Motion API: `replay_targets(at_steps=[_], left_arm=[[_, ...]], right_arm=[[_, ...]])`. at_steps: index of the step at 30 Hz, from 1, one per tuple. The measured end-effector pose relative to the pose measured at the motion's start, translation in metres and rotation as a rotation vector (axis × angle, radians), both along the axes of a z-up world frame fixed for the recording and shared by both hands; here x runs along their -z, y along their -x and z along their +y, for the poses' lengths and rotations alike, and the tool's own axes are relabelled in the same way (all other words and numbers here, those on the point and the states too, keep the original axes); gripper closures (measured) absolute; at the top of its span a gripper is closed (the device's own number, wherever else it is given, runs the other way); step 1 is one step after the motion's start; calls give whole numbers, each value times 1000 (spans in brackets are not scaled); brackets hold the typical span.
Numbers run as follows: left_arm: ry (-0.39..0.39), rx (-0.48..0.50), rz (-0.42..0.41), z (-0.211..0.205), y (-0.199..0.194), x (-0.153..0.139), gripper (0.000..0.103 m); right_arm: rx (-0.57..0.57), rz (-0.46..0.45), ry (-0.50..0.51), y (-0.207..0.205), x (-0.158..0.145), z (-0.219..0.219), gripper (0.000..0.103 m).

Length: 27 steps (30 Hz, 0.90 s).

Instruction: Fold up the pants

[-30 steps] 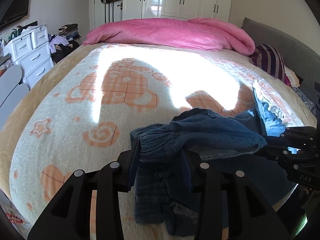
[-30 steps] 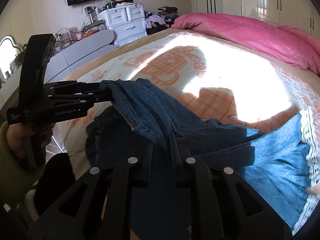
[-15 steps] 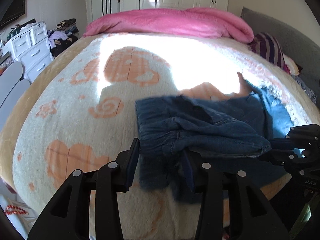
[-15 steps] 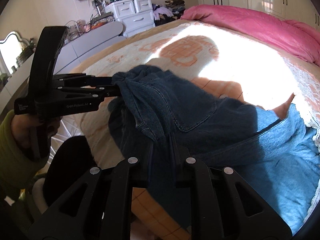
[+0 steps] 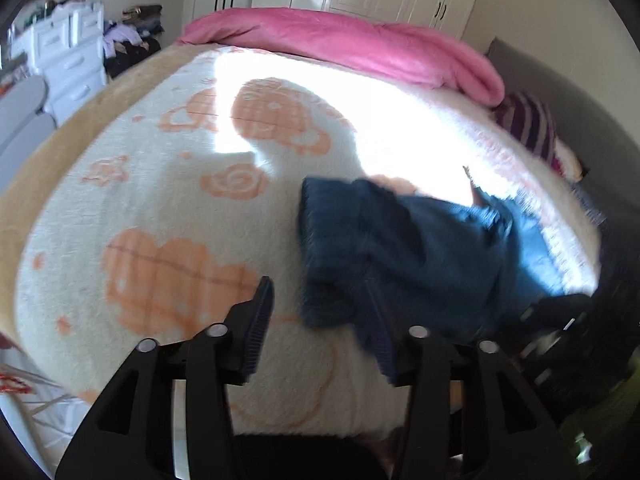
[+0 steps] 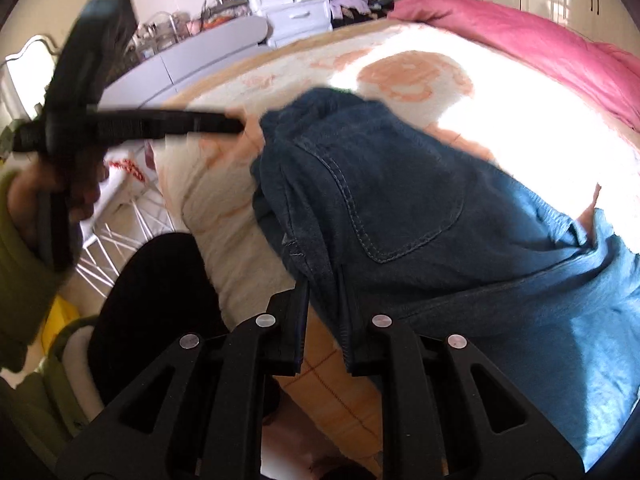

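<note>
The dark blue denim pants (image 5: 404,248) lie bunched on the near right part of the bed, with a back pocket showing in the right wrist view (image 6: 400,200). My left gripper (image 5: 320,328) is open and empty, just left of the pants' edge; it also shows in the right wrist view (image 6: 236,124), blurred and apart from the cloth. My right gripper (image 6: 324,320) is shut on a fold of the pants at the bed's near edge.
The bed carries a white blanket with orange patterns (image 5: 168,208) and a pink duvet (image 5: 360,44) at the far end. A striped pillow (image 5: 528,124) lies at the right. White drawers (image 5: 68,52) stand to the left. My dark-clothed leg (image 6: 152,304) is beside the bed.
My left gripper has opened and let go of the pants, drawing back to the left. The pants have dropped onto the bed. The right gripper still holds its fold.
</note>
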<state>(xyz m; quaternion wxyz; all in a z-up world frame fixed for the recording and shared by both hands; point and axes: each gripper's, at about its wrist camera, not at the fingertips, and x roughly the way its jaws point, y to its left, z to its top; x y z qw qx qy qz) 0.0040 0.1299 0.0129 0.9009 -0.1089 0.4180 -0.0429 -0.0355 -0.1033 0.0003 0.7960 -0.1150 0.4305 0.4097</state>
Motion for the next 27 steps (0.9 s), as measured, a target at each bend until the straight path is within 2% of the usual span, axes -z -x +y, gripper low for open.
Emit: replay_targets(at_steps=[1,3,6,8,9,10,11,12,13,16,18,21,23,25,27], left_arm=[[39,-18,12,3,-8,3,33],[96,-52,26,7,-20,7,33],[117,-67,2,2,-26,3,35],[84,-57,-42,-12,-25,-6,44],[53,-48,-53,-19,-26,-7,57],[-18,-40,-52,-28,-29,-4,75],[-68,-33,-32,-34,-33,3,83],[-85,-20,3,-37,-37,11,86],[-80,-18,39,-38,-38,23,86],[-100,-22,26,-37,-34,29,86],[-112,-16,24,-39,-33,28,86],[-113,-14,22,-38,-32,29,86],[-112,-14,21,-37,-32,29,86],[-114,-13,21,-37,-32,29,86],[-110,-18,17,-36,-30,29,86]], right_arm=[[7,14,6,-1,5,0,94],[14,29,4,0,10,-2,94],[18,30,9,2,13,-2,94],[12,18,16,4,14,0,94],[10,19,17,4,15,1,92],[10,25,15,4,17,1,92],[11,30,16,4,17,0,92],[10,36,15,4,18,-1,89],[8,57,12,3,17,-2,87],[16,99,-51,1,4,-14,82],[60,61,-78,-2,-9,-24,72],[121,43,-109,-11,-15,-28,69],[139,73,-83,-16,-4,-23,69],[152,128,2,-19,20,-13,69],[174,140,9,-20,31,-11,67]])
